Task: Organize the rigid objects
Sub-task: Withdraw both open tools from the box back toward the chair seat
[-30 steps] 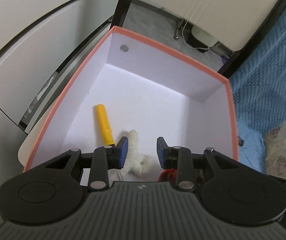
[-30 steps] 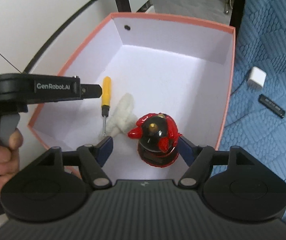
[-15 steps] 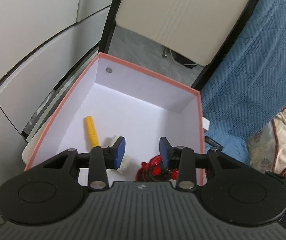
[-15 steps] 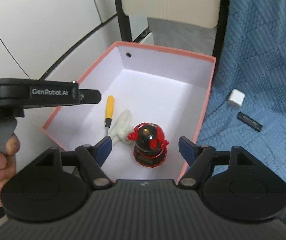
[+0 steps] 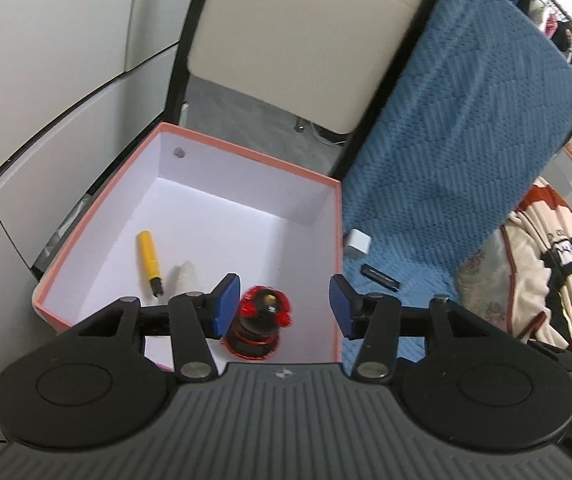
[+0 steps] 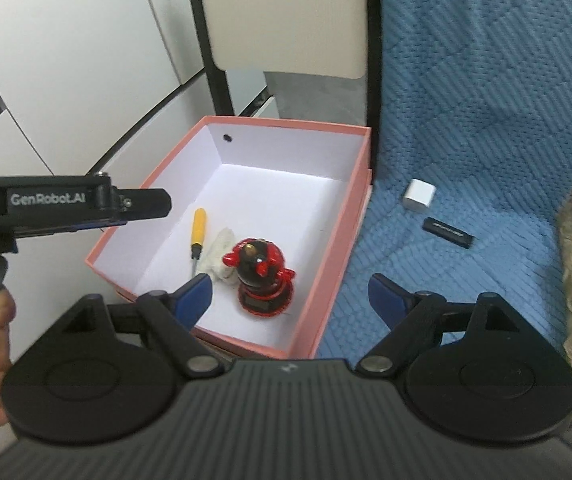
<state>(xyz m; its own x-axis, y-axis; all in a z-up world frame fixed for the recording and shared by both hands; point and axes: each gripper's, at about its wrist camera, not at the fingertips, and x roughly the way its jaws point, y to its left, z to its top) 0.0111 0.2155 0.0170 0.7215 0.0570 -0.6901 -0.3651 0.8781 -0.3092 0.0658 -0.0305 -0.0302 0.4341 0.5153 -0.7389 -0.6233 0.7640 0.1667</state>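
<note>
A matt, paper-like finish is shown by the pink box; the red-and-black figurine looks glossy — hard plastic, seemingly — and the blue blanket is seen as coarse, ribbed cloth.

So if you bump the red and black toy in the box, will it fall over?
Probably not easily: the red and black toy stands upright on a broad round base. It looks hard and glossy, so it may slide across the box floor. Its small red bits might chip.
</note>
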